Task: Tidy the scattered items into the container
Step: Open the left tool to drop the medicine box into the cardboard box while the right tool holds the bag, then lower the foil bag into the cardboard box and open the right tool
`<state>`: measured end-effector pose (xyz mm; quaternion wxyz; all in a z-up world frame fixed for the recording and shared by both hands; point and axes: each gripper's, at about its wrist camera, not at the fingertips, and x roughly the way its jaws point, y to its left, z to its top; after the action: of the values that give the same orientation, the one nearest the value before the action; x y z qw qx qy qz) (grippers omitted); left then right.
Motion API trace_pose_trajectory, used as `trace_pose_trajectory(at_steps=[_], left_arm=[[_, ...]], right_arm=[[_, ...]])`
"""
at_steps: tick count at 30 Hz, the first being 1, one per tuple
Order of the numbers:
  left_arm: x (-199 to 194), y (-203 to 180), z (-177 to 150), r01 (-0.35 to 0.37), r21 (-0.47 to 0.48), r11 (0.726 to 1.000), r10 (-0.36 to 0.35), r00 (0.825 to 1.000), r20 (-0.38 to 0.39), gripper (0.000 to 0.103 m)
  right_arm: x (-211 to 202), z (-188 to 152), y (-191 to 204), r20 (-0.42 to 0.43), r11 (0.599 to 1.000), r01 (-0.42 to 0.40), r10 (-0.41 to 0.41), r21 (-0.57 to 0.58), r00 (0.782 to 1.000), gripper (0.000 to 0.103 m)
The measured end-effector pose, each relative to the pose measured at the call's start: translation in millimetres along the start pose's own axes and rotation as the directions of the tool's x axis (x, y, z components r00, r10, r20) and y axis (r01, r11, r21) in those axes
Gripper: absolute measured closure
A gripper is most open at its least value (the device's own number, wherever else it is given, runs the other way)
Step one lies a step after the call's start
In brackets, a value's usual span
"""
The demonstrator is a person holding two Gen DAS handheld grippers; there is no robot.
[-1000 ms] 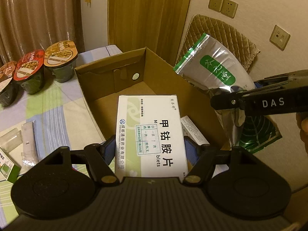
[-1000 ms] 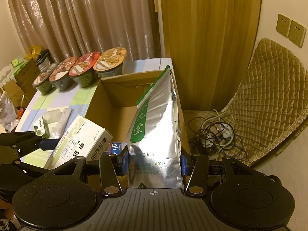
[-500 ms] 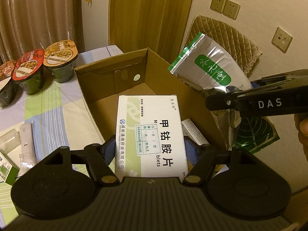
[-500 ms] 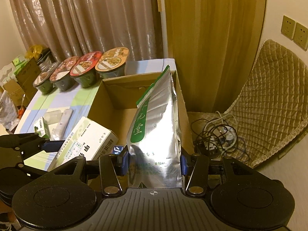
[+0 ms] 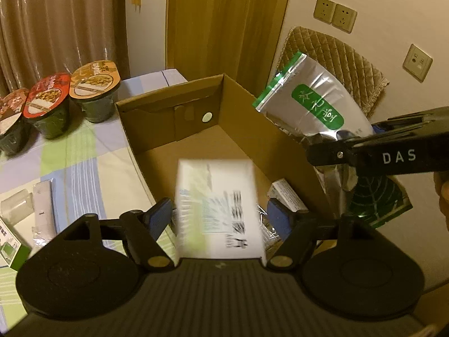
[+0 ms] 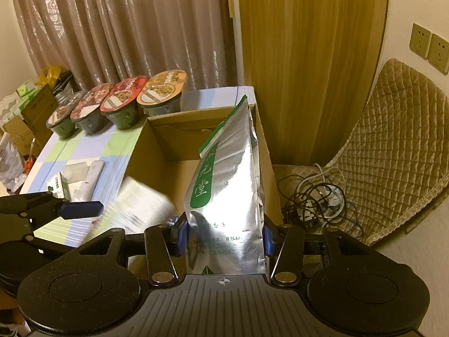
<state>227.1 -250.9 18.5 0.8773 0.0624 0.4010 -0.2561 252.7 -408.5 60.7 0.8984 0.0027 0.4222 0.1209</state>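
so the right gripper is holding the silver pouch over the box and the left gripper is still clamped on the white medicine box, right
Not quite. The left gripper is open: the left wrist view shows gaps beside the white medicine box, which is blurred, apparently dropping into the cardboard box. The right gripper does hold the silver pouch over the box.

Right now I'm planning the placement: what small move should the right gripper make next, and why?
Probably swing left and lower the silver pouch into the cardboard box. The right gripper grips it upright over the box's right wall, while the left gripper is open, its white box blurred.
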Motion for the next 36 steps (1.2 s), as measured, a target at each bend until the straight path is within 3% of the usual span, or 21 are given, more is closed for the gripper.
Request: trace_pose_trajectory(at_steps=[27,28,29,30,36], left_arm=[[-13.3,23.1,-17.9,-0.013,-0.055,0.998,0.013,1.000,-0.012,0.033],[-13.7,24.0,-18.3,-0.015,-0.057,0.998,0.014,1.000,-0.011,0.033],[-14.1,24.8,-18.7,-0.017,-0.058,0.998,0.016,1.000,-0.011,0.033],[-14.5,25.8,-19.1,-0.018,-0.059,0.998,0.017,1.000,-0.012,0.033],[-16.0,32.4,-22.2,-0.024,-0.075,0.997,0.023,1.000,-0.013,0.033]], right_arm=[[7.3,7.3,18.8,0.020,1.000,-0.018,0.018,-0.015,1.000,0.051],[7.7,8.4,19.3,0.028,1.000,-0.023,0.023,-0.014,0.999,0.041],[6.2,9.0,19.5,0.047,1.000,-0.017,0.017,-0.008,0.999,0.015],[3.1,9.4,19.5,0.075,1.000,-0.011,0.012,-0.003,0.997,0.010],[-0.6,10.6,16.6,0.087,1.000,-0.007,0.006,0.016,0.996,0.009]])
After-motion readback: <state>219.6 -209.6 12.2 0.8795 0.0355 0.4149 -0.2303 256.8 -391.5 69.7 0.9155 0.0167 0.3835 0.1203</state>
